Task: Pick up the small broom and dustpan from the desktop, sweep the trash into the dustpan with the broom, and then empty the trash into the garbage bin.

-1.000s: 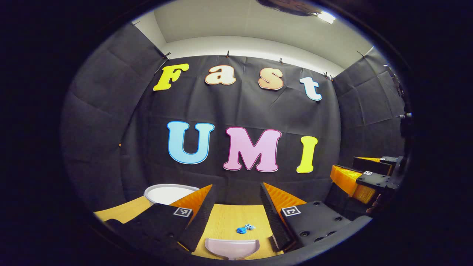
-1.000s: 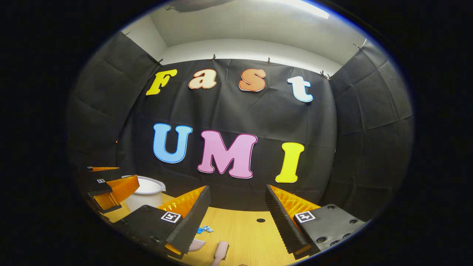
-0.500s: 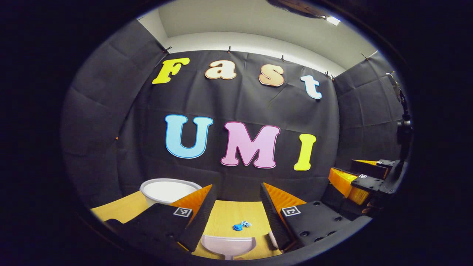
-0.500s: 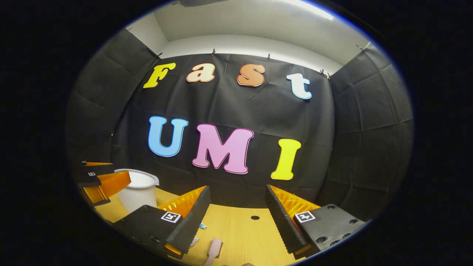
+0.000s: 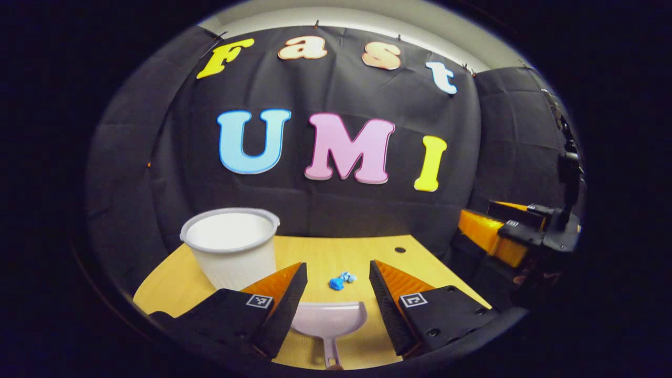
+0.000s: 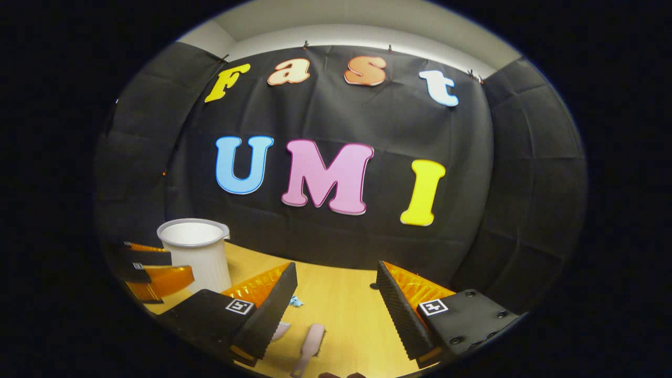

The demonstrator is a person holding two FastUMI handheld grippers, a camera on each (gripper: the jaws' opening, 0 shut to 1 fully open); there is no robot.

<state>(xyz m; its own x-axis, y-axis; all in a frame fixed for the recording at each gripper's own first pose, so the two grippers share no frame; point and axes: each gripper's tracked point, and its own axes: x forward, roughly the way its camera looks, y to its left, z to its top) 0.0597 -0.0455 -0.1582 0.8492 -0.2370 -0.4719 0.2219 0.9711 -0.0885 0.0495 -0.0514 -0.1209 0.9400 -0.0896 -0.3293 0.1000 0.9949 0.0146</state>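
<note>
In the left gripper view a pale dustpan (image 5: 329, 318) lies flat on the wooden desktop (image 5: 362, 252), handle toward me, between the fingers of my open left gripper (image 5: 336, 299), which hovers above it. A small blue scrap of trash (image 5: 340, 281) lies just beyond the pan's mouth. The white garbage bin (image 5: 231, 245) stands at the back left. In the right gripper view a small pale pink broom (image 6: 311, 342) lies on the desktop (image 6: 346, 310) below my open right gripper (image 6: 336, 304). The dustpan's edge (image 6: 280, 330) and the trash (image 6: 295, 301) peek past its left finger.
The right gripper (image 5: 506, 233) shows at the right edge of the left gripper view, off the desk's side. The left gripper (image 6: 152, 268) shows at the left of the right gripper view, in front of the bin (image 6: 195, 252). A cable hole (image 5: 399, 250) sits near the desk's back.
Both cameras have tilted downward, so more of the desktop, the bin and the dustpan's handle show. Both grippers stay open and hold nothing.
</note>
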